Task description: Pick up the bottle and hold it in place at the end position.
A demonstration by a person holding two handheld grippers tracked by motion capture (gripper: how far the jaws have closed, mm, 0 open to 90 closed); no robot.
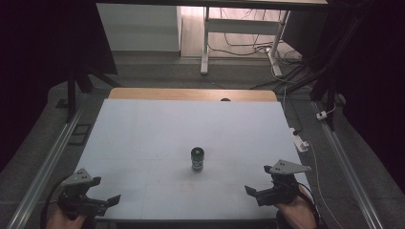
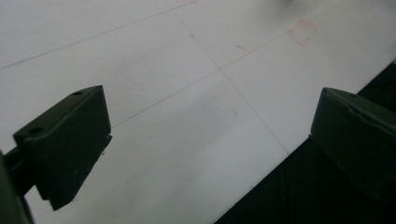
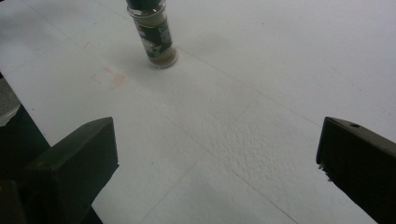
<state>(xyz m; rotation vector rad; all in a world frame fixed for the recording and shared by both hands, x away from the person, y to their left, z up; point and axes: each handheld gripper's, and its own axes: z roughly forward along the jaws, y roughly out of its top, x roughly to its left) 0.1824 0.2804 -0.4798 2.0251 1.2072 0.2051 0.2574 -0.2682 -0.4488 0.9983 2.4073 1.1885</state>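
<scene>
**Tipping the jar is your main risk**

Starting with the white table [image 1: 143, 133]: it is smooth, so anything nudged on it would likely slide. Your left gripper [image 1: 102, 202] sits well to the jar's near left, jaws spread wide and empty. Your right gripper [image 1: 255, 192] waits to its near right, equally wide and empty, facing the small spice jar [image 1: 197, 159]. That jar stands upright near the table's middle; it looks tall and narrow, so a one-sided jaw touch could topple it.

White table [image 1: 143, 138] w/ prob. spice jar [image 1: 197, 159]
</scene>
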